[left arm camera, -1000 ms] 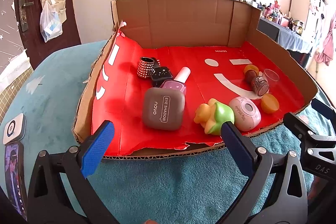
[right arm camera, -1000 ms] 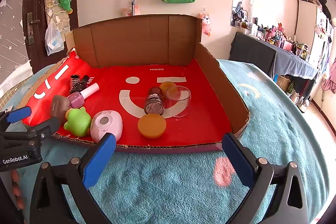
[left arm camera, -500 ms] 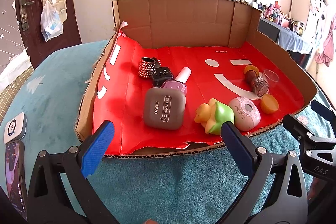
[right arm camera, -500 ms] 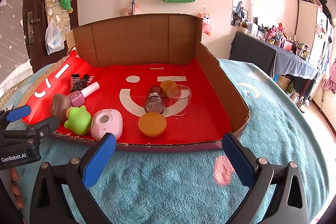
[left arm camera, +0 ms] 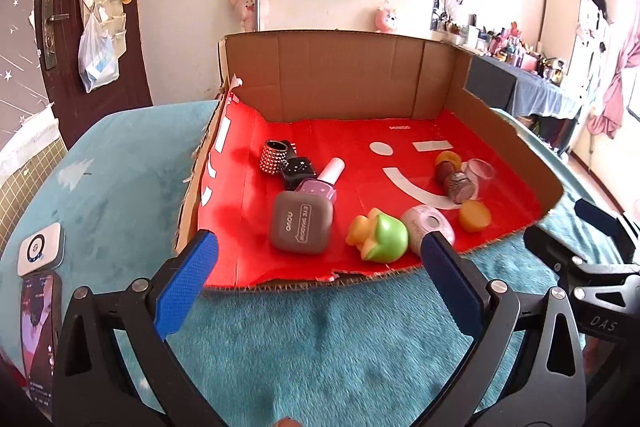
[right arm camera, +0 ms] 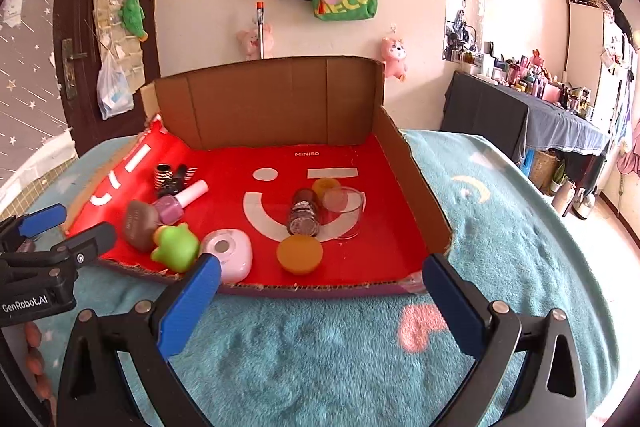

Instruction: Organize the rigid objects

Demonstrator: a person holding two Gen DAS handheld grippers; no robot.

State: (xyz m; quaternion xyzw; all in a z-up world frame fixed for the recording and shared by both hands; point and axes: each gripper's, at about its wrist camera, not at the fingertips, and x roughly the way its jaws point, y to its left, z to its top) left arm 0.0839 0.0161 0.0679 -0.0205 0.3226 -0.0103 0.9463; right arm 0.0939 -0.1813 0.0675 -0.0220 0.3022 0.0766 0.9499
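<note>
A cardboard tray point(left arm camera: 352, 79) point(right arm camera: 280, 99) with a red floor holds small objects. In the left wrist view lie a grey eye-shadow case point(left arm camera: 301, 223), a pink nail polish bottle point(left arm camera: 322, 183), a green and yellow toy point(left arm camera: 380, 237), a pink round case point(left arm camera: 428, 225), an orange lid point(left arm camera: 474, 215), a brown jar point(left arm camera: 460, 183) and a studded tube point(left arm camera: 273, 157). My left gripper point(left arm camera: 320, 279) is open and empty, in front of the tray's near edge. My right gripper point(right arm camera: 320, 299) is open and empty, also in front of the near edge, facing the orange lid point(right arm camera: 299, 254).
The tray rests on a teal plush blanket point(right arm camera: 500, 227). A phone point(left arm camera: 38, 307) and a white device point(left arm camera: 40, 249) lie at the left. A clear cup point(right arm camera: 342, 213) lies beside the brown jar point(right arm camera: 305, 215). A door and a cluttered counter stand behind.
Both views have tilted up a little, so the tray sits lower in frame. No object has moved. Both grippers stay open.
</note>
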